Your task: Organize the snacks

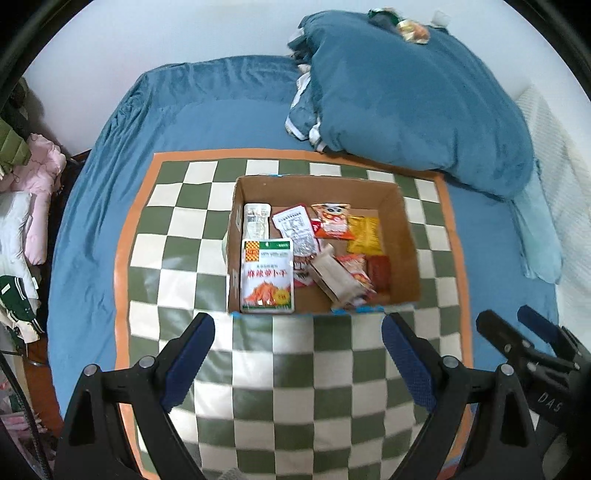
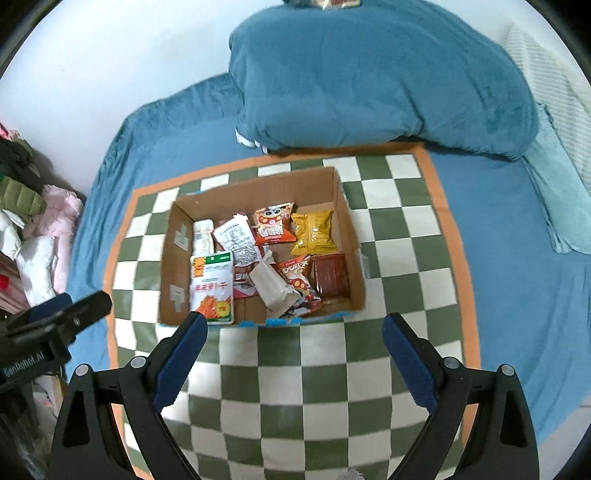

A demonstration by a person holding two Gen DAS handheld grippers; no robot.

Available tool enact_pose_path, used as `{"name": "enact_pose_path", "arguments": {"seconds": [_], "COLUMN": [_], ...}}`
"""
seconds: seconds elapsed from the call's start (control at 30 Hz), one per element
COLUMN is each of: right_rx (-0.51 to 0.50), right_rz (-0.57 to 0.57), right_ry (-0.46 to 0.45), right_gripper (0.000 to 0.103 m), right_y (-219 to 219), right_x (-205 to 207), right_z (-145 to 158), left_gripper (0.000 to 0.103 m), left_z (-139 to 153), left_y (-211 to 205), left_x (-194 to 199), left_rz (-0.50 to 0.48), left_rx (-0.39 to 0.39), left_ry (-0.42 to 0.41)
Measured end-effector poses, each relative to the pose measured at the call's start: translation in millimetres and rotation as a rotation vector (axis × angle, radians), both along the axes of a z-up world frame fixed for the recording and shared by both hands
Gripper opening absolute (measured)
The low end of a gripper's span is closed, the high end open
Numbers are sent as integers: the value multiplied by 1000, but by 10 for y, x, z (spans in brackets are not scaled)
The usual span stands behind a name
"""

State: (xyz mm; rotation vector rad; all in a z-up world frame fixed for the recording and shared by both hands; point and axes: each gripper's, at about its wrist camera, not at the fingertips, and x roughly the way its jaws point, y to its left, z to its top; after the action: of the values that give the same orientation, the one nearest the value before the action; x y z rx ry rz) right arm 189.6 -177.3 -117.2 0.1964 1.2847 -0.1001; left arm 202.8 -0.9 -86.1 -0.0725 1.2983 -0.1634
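A brown cardboard box [image 1: 400,236] [image 2: 347,225] stands on a green-and-white checkered mat [image 1: 295,369] [image 2: 314,387] on the bed. It holds several snack packets: a white-and-green one with red characters [image 1: 266,275] [image 2: 212,286], a yellow one [image 1: 364,234] [image 2: 313,232], an orange one [image 1: 332,220] [image 2: 273,223], a dark red one [image 1: 378,271] [image 2: 330,275] and a beige one [image 1: 334,277] [image 2: 275,286]. My left gripper [image 1: 297,339] is open and empty, just short of the box's near wall. My right gripper [image 2: 295,338] is open and empty too; it also shows in the left view [image 1: 517,332].
A folded blue duvet [image 1: 413,99] [image 2: 376,74] lies behind the box with a few snack packets [image 1: 413,29] on top. Clothes [image 1: 33,177] [image 2: 40,221] are piled left of the bed. A light blue cloth [image 1: 539,229] [image 2: 561,206] lies at the right.
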Motion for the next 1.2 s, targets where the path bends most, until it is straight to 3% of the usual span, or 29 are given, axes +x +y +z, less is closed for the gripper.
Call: {"name": "enact_pose_path", "arguments": {"seconds": [0.27,0.33,0.4,0.57,0.9,1.07,1.2], "right_rx": [-2,-4,-10,-23,-62,-76,-86], "right_rz": [4,8,15,45,82,73,59], "right_ry": [-50,-59,-69,-84,-119,-131,-136], "right_gripper": [98,98,98,98,98,99,99], "right_y": [78,101,129,219,236,175,106], "right_x": [-566,-702,-839,-1191,-1552,-1553,-1449], "right_z": [1054,1272,1476,1950,2607,2743,2672], "left_gripper": [93,93,102,102,102,102,102], "left_z": [831,1075,1234,1591,1996,2051,2004], "left_y": [65,85,93,144,206,148,123], "left_x": [-559,-713,-810,-1060,-1290,-1301,-1258], "left_rz": [15,24,24,32,68,61,61], "left_rx": [-15,12,33,21,46,75,80], "left_ry": [-18,-29,-40,-63,-107,-131,-140]}}
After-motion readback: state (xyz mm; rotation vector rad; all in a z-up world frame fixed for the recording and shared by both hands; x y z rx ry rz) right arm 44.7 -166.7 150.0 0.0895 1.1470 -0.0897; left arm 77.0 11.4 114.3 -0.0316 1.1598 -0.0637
